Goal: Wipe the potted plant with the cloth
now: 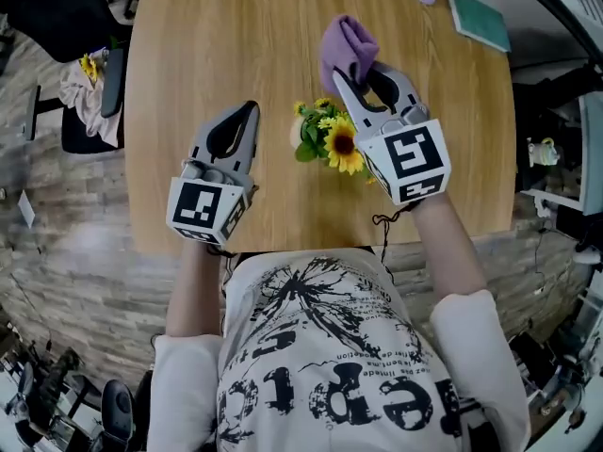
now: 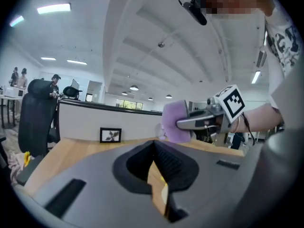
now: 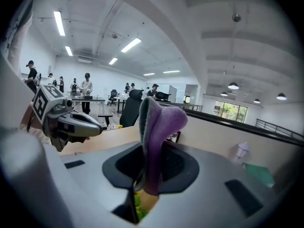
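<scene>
You're holding the right gripper (image 1: pixel 356 75) above the plant (image 1: pixel 332 139), which is sitting mid-table (image 1: pixel 226 45), its jaws clamping the purple cloth (image 1: pixel 346 45) at the far side, while your left gripper (image 1: pixel 249 113) is hovering just left of the flowers, jaws pressed together on nothing.

Light wooden table (image 1: pixel 188 73); grey stone-pattern floor (image 1: pixel 66 281); black office chair (image 2: pixel 35 115) at the table's edge; white ceiling (image 2: pixel 156 27), strip lights (image 3: pixel 59 23) lit; far windows (image 3: pixel 230 110) bright.
</scene>
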Demonstrator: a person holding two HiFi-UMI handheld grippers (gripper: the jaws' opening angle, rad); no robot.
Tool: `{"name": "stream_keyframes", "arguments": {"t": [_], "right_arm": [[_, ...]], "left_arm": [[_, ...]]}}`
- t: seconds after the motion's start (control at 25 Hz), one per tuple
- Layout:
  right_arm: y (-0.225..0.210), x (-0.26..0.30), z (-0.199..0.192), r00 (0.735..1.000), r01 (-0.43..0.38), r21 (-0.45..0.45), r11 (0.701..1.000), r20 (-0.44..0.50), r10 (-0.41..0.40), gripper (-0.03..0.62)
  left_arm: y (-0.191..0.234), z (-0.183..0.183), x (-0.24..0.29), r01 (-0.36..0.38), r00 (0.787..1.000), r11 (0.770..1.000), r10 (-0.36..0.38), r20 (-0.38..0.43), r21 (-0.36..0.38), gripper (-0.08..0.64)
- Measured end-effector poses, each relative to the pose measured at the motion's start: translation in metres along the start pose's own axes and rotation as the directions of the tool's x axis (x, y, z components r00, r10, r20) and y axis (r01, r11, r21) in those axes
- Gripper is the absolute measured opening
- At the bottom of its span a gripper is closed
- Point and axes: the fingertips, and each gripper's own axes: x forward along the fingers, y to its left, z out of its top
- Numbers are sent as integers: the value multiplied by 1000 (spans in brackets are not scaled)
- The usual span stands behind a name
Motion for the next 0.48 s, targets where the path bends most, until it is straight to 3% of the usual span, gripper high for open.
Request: {"name": "stream_keyframes", "arguments": {"t": [0.24, 0.48], "right_arm": [[37, 2, 2, 990, 137, 142, 980, -2, -138, 74], [100, 32, -22, 990, 133, 237, 962, -81, -117, 74]], "left_arm": [[22, 19, -27, 158, 987, 986, -159, 23, 53, 3], [43, 5, -45, 230, 973, 972, -230, 8, 51, 3]]}}
